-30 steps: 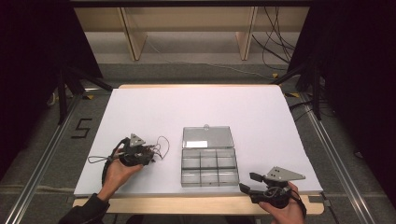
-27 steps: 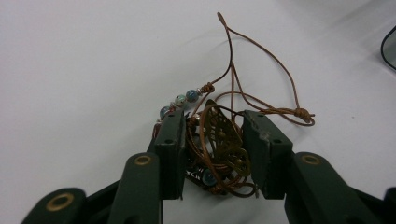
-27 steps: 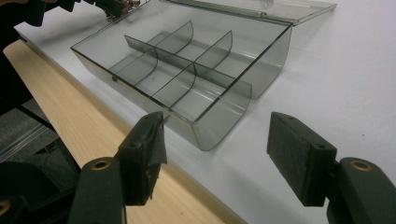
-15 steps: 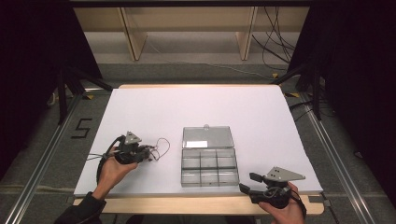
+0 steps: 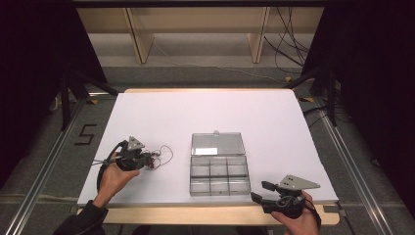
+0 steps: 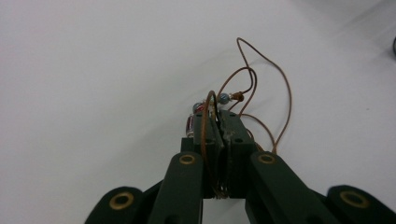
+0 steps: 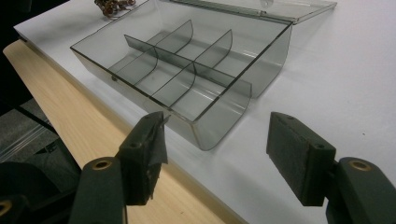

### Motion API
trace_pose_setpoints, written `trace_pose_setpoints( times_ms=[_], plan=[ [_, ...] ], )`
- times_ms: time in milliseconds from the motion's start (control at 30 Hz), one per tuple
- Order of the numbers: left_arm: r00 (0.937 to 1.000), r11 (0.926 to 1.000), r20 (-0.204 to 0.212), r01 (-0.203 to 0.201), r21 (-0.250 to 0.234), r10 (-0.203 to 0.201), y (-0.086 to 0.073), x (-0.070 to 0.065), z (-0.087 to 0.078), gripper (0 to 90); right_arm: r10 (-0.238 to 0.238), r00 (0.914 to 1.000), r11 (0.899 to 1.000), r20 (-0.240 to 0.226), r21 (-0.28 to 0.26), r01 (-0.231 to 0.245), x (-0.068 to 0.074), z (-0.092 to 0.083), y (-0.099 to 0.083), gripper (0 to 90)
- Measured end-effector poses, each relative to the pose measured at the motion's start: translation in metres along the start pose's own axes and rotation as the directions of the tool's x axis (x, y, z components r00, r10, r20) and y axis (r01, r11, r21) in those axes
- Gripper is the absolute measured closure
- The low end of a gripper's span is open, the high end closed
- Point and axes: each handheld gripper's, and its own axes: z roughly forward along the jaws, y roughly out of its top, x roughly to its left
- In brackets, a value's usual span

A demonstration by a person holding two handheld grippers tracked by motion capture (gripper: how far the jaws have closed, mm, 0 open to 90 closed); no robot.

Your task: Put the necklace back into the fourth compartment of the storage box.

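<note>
Since the earlier frame the left gripper has shifted a little toward the cord, and its jaws have just been closing; now they are pressed together on the cord, so the grasp looks made. The cord with its beads lies on the white table, left of the box, and its free loops rest on the surface. The box stands open, its lid lying flat behind it, and all compartments look empty. At the right, the right gripper waits near the box corner with its jaws wide and nothing between them. I judge that lifting the cord and putting it into a compartment is not yet done.
</note>
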Motion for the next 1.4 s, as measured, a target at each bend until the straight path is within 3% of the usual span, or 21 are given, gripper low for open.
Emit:
trace_pose_setpoints(
  times_ms=[300, 333, 367, 400, 433, 700, 800, 867, 900, 967, 1133, 1200, 1267, 1400],
  plan=[
    [0.9984, 0.9986, 0.053, -0.019, -0.049, 0.021, 0.014, -0.005, -0.018, 85.8, 0.018, 0.9998, 1.0, -0.005, 0.016, -0.018, 0.0, -0.001, 0.001, 38.2],
    [0.9979, 0.998, 0.064, -0.005, -0.062, 0.009, 0.015, -0.006, -0.02, 85.9, 0.054, 0.9986, 0.998, -0.001, 0.023, -0.054, 0.003, -0.001, 0.0, 38.2],
    [0.9973, 0.9976, 0.073, -0.008, -0.07, 0.013, 0.017, -0.007, -0.023, 85.8, 0.032, 0.9995, 0.999, -0.004, 0.009, -0.032, 0.002, 0.0, 0.0, 38.2],
    [0.9966, 0.9964, 0.082, -0.006, -0.085, 0.013, 0.019, -0.007, -0.025, 85.8, 0.043, 0.999, 0.999, -0.012, 0.018, -0.042, 0.003, -0.001, 0.0, 38.2],
    [0.9963, 0.9955, 0.083, -0.012, -0.093, 0.02, 0.021, -0.008, -0.028, 85.8, 0.014, 0.9999, 1.0, 0.003, 0.001, -0.014, 0.0, 0.0, 0.0, 38.2],
    [0.9909, 0.9882, 0.127, -0.024, -0.151, 0.044, 0.036, -0.017, -0.046, 85.8, 0.03, 0.9995, 1.0, 0.006, 0.006, -0.03, 0.0, -0.001, 0.001, 38.1],
    [0.9871, 0.9859, 0.144, -0.045, -0.161, 0.069, 0.041, -0.019, -0.051, 85.8, 0.015, 0.9998, 1.0, 0.012, 0.001, -0.015, -0.001, -0.001, 0.0, 38.2],
    [0.985, 0.9857, 0.165, -0.024, -0.167, 0.052, 0.043, -0.022, -0.053, 85.8, 0.066, 0.9978, 0.998, -0.001, 0.021, -0.066, 0.002, -0.002, 0.0, 38.1],
    [0.9836, 0.9848, 0.164, -0.047, -0.167, 0.075, 0.044, -0.022, -0.055, 85.8, 0.042, 0.9991, 0.999, -0.002, 0.009, -0.042, 0.0, -0.001, 0.001, 38.2],
    [0.9822, 0.9849, 0.177, -0.033, -0.17, 0.063, 0.045, -0.025, -0.056, 85.8, 0.005, 0.9999, 1.0, 0.01, -0.007, -0.005, -0.003, -0.001, 0.001, 38.1],
    [0.975, 0.9835, 0.209, -0.039, -0.177, 0.076, 0.049, -0.028, -0.059, 85.8, 0.016, 0.9998, 1.0, -0.009, -0.012, -0.016, -0.003, 0.0, 0.001, 38.1],
    [0.9749, 0.9829, 0.206, -0.048, -0.178, 0.084, 0.052, -0.031, -0.06, 85.7, 0.015, 0.9999, 1.0, 0.002, -0.002, -0.015, -0.003, -0.001, 0.001, 38.1],
    [0.9725, 0.9828, 0.211, -0.062, -0.174, 0.099, 0.054, -0.033, -0.062, 85.8, 0.027, 0.9995, 1.0, -0.017, -0.005, -0.027, -0.002, 0.0, 0.001, 38.1],
    [0.9654, 0.9817, 0.237, -0.066, -0.178, 0.108, 0.059, -0.039, -0.065, 85.7, 0.019, 0.9998, 1.0, 0.006, 0.003, -0.019, -0.003, -0.001, 0.001, 38.1]
  ],
)
